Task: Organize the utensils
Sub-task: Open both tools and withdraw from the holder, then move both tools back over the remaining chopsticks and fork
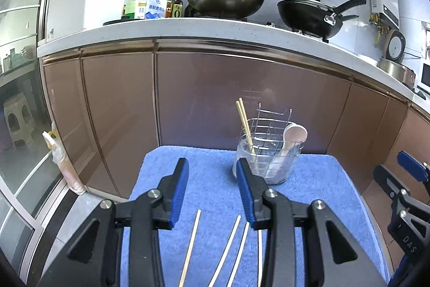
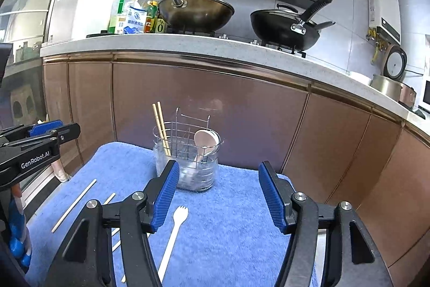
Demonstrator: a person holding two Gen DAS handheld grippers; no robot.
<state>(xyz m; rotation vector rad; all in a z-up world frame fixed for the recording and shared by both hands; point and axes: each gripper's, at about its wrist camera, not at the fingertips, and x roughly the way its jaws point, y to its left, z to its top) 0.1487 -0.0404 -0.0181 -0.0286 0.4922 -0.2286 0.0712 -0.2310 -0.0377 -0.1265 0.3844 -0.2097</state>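
White fork (image 2: 173, 229) on blue towel (image 2: 236, 206), below open right gripper (image 2: 219, 195) jaws

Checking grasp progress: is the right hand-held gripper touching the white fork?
Apart. The right wrist view shows the right hand-held gripper open, with the white fork lying on the towel, ungripped.

Two side-by-side wrist views, both facing utensil holder (image 1: 268, 152) and cabinets (image 2: 215, 104).

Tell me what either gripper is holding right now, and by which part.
Nothing. The left gripper and right gripper are both open and empty above the blue towel.
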